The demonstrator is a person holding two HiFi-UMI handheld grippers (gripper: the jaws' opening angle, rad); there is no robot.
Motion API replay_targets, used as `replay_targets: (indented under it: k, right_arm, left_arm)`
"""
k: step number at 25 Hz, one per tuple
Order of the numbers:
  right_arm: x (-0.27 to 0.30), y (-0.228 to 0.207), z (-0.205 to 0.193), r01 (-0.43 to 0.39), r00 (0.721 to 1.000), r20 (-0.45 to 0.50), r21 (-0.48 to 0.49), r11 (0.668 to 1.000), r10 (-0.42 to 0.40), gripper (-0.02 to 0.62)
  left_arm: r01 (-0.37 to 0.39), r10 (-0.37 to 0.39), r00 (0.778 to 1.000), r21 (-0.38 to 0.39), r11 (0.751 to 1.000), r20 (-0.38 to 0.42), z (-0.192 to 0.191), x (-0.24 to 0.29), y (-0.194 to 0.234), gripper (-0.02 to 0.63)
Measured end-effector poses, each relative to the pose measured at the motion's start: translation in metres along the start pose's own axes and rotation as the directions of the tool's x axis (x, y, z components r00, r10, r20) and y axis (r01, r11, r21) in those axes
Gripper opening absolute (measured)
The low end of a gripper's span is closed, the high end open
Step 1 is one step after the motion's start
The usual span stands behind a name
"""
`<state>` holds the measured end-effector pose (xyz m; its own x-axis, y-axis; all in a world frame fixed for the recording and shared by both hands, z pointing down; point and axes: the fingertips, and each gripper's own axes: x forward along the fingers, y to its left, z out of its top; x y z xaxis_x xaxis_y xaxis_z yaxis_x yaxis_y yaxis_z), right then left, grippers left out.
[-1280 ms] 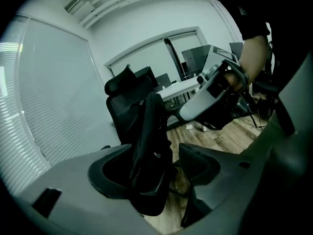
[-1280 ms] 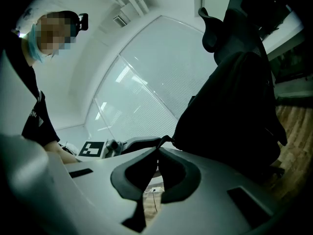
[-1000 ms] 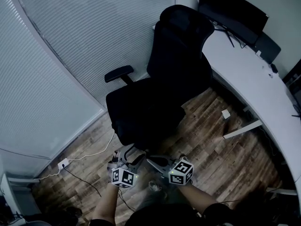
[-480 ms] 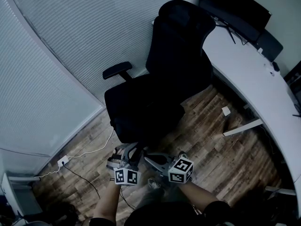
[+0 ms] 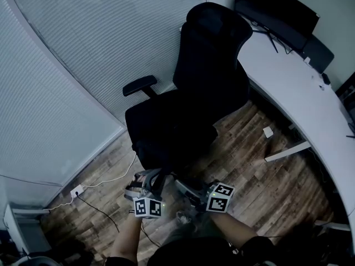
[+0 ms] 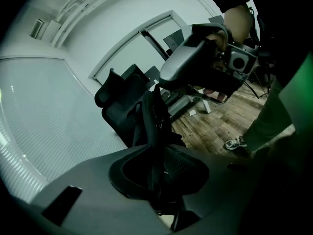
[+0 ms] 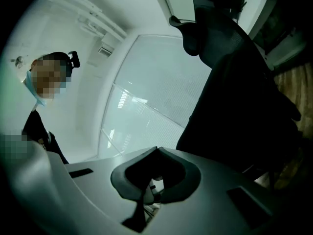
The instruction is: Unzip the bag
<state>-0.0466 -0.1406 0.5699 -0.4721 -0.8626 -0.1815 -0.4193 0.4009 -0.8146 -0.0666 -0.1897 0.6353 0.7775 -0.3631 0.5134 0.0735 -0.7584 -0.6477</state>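
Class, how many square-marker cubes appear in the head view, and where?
2. One cube sits on the left claw, bottom centre; the other cube on the right claw, beside it. None seems hidden.

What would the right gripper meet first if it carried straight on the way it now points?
Most likely the ribbed white wall panel, which sits dead ahead of the shut right gripper in its own view. Depth is unclear, and the black office chair lies just beside that line.

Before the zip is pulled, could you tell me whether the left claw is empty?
No, dark bag fabric sits pinched between the jaws of the left claw, which have just been closing.
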Motion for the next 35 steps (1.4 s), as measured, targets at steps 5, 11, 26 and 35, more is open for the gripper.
replay_targets:
  k: [5,11,26,35]
  right_arm:
    - [-0.005,-0.002,0.018,-0.011,1.000,0.006,0.038,0.999,0.011,0.044]
    - [-0.014,-0.011,0.052,-0.037,0.999,0.023,0.127,0.991,0.034,0.044]
    - [-0.032,-0.035,0.119,-0.099,0.992,-0.049,0.282,0.954,0.118,0.044]
    - [-0.037,-0.053,0.164,-0.113,0.984,-0.102,0.266,0.957,0.144,0.044]
  left_arm:
    - [-0.027,0.025,0.999,-0.039,0.999,-0.035,0.002,0.002,0.008,0.087]
    - [-0.073,0.063,0.994,-0.112,0.991,-0.092,-0.001,0.006,0.015,0.084]
    - [-0.232,0.166,0.947,-0.227,0.946,-0.275,0.005,0.021,0.044,0.080]
    - [-0.339,0.218,0.898,-0.283,0.897,-0.382,-0.002,0.023,0.058,0.080]
